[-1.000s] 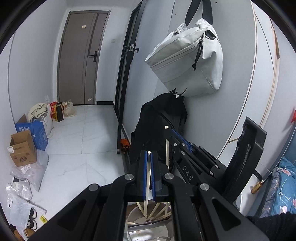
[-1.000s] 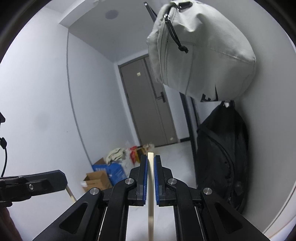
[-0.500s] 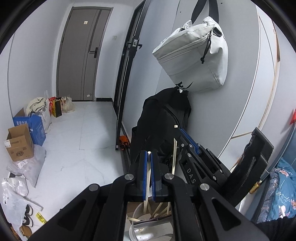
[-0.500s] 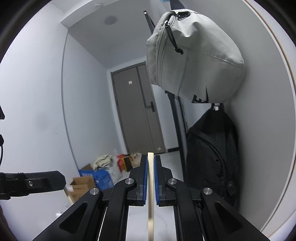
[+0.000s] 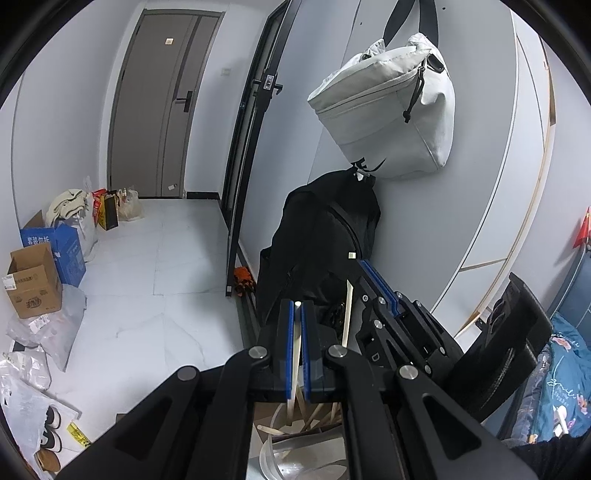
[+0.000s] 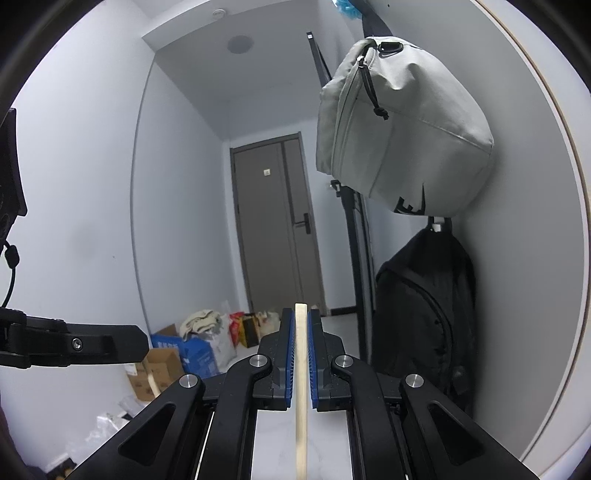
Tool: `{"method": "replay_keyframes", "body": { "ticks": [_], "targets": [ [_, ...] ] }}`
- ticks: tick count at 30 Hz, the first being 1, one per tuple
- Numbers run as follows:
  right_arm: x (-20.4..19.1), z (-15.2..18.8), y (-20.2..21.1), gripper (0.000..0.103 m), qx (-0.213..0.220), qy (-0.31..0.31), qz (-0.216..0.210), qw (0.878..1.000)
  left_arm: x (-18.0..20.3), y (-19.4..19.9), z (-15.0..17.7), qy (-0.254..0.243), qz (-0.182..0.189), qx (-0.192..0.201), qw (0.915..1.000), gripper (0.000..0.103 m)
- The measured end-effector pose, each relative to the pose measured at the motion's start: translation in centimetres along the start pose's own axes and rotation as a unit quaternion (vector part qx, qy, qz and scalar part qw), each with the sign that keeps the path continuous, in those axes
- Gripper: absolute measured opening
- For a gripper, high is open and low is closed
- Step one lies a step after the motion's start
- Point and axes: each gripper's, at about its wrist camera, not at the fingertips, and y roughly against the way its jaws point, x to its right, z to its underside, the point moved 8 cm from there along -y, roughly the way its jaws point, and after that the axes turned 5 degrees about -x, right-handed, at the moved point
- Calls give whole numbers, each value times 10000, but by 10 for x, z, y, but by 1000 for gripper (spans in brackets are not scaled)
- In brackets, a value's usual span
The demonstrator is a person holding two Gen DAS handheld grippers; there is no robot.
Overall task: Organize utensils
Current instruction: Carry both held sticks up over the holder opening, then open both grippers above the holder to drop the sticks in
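1. Since earlier: right gripper (image 6: 301,321) has dipped; grey bag (image 6: 402,140) sits lower in its view.
2. Right clamps a chopstick (image 6: 301,369).
3. Left gripper (image 5: 296,314) clamps another stick (image 5: 294,369) above holder (image 5: 273,424), near.

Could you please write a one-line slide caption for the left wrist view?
Left tongs grip one wooden chopstick above a metal holder; right tongs alongside.

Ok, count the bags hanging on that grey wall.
2. A light grey bag hangs high by its dark strap; a black backpack hangs right below it. A blue item above them is cut off, so more may be hidden.
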Motion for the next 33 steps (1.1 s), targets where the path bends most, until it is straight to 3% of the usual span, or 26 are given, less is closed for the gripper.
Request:
{"method": "replay_keyframes", "body": {
  "ticks": [11, 20, 22, 25, 31, 33],
  "targets": [
    [7, 18, 18, 6, -437, -175, -267, 9985, 2, -5, 12, 84, 290, -247, 9992, 0],
    [15, 34, 33, 10, -1088, -342, -791, 9903, 11, 0, 18, 38, 558, -421, 9975, 0],
    [17, 33, 39, 16, -1162, -405, -931, 9880, 12, 0, 18, 55, 582, -452, 9973, 0],
    [23, 27, 49, 40, -1179, -641, -1183, 9839, 13, 0, 19, 109, 677, -523, 9963, 0],
    [32, 21, 63, 40, -1257, -825, -1389, 9788, 14, -1, 25, 90, 518, -713, 9961, 0],
    [37, 19, 69, 45, -1247, -935, -1418, 9776, 15, -1, 27, 91, 415, -765, 9962, 0]
  ]
}}
